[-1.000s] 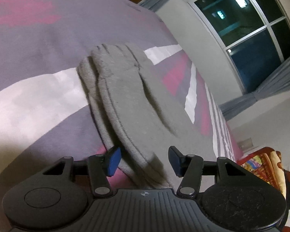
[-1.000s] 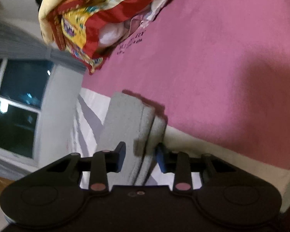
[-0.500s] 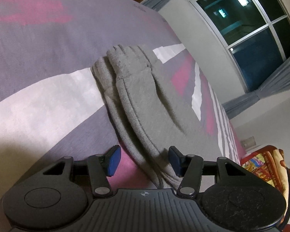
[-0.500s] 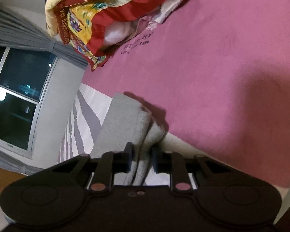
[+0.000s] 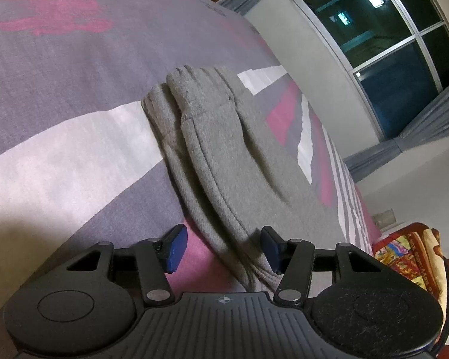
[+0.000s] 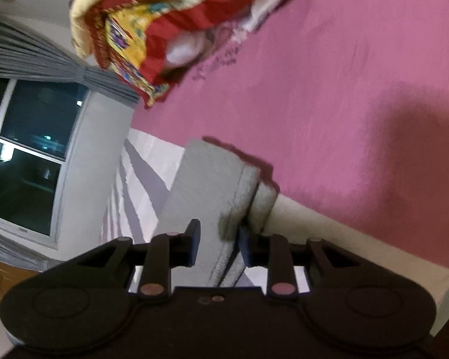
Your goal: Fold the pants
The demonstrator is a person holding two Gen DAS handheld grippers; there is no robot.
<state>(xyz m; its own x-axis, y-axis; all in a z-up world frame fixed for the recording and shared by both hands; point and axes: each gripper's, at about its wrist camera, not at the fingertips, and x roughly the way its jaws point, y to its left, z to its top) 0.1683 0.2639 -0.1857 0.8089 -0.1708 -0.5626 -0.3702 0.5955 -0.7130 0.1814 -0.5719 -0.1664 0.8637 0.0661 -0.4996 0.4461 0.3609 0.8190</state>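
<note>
- Purple, pink and white striped bedspread (image 5: 60, 95) fills most of what we see; in the right wrist view its broad pink field (image 6: 344, 89) runs from 12 to 3 o'clock.
- Grey sweatpants (image 5: 224, 161) lie folded lengthwise on it, the ribbed waistband toward 12 o'clock in the left wrist view.
- Toward 9 o'clock of the right wrist view we see a dark window (image 6: 24, 155); a red and yellow patterned cloth (image 6: 152, 30) is bunched at 11.
- Our left gripper (image 5: 221, 246) stands open, astride the near end of the sweatpants, pads clear of the cloth.
- Our right gripper (image 6: 220, 245) has just been opening; the sweatpants' (image 6: 206, 197) edge sits between its jaws, which stand loose about it.
</note>
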